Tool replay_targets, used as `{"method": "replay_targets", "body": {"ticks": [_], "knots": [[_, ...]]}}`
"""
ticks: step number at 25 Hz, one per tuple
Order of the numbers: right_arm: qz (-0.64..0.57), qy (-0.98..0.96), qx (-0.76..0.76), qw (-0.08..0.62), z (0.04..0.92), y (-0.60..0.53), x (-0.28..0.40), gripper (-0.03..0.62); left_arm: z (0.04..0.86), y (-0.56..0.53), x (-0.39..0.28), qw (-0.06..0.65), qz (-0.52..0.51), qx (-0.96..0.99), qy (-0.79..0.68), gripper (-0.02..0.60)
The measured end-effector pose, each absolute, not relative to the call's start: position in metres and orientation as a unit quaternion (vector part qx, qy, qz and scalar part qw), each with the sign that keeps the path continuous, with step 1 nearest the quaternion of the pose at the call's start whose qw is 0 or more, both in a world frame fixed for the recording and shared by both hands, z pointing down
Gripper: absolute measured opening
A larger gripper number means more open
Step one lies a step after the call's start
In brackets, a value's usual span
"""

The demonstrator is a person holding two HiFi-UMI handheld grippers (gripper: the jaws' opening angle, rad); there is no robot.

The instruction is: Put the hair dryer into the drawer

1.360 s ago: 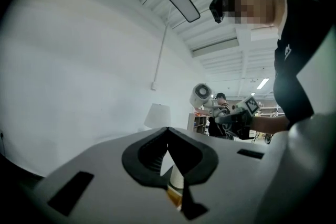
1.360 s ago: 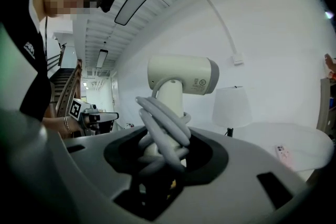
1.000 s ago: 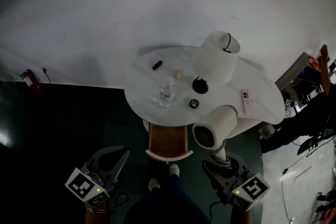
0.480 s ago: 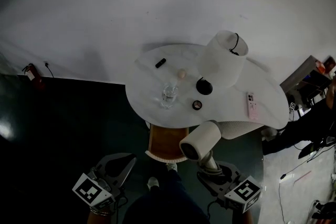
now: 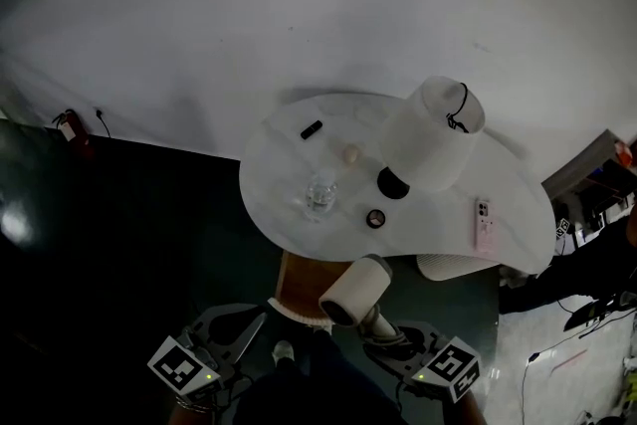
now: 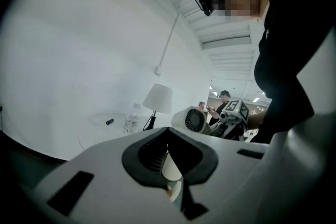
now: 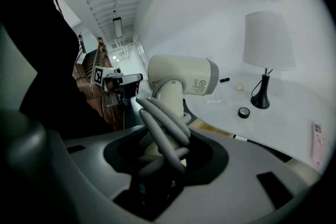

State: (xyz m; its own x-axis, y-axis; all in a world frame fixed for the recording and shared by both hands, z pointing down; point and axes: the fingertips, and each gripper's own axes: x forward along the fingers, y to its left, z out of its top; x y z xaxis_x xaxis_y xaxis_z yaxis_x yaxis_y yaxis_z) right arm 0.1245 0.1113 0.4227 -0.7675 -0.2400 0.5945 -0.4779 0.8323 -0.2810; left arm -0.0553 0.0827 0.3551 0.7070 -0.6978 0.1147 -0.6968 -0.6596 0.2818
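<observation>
The white hair dryer (image 5: 353,291) hangs in the air just right of the open drawer (image 5: 295,276) under the round table's front. My right gripper (image 5: 382,334) is shut on its handle, barrel pointing towards me. In the right gripper view the hair dryer (image 7: 182,76) stands up from the jaws, with its grey coiled cord (image 7: 164,126) bunched between them. My left gripper (image 5: 239,323) is open and holds nothing, low and left of the drawer. From the left gripper view the hair dryer (image 6: 194,120) shows its rear grille to the right.
The white round table (image 5: 289,204) carries a lamp (image 5: 430,136), a clear bottle (image 5: 319,193), a small black disc (image 5: 375,218), a pink phone (image 5: 485,224), a black stick (image 5: 311,129) and a small ball (image 5: 350,154). The floor is dark. A white wall stands behind.
The hair dryer has moved left and nearer to me in the right gripper, from the table's right front edge to beside the open drawer. The left gripper stays open.
</observation>
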Motion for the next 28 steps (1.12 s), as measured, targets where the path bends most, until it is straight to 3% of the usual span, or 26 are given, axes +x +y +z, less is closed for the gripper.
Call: {"method": "replay_targets", "body": {"ticks": [28], "knots": [[0.242,-0.839,-0.063,0.484,0.538,0.092,0.146,0.199,0.424,0.043,-0.034,0.214,0.047,0.839,-0.498,0.008]]}}
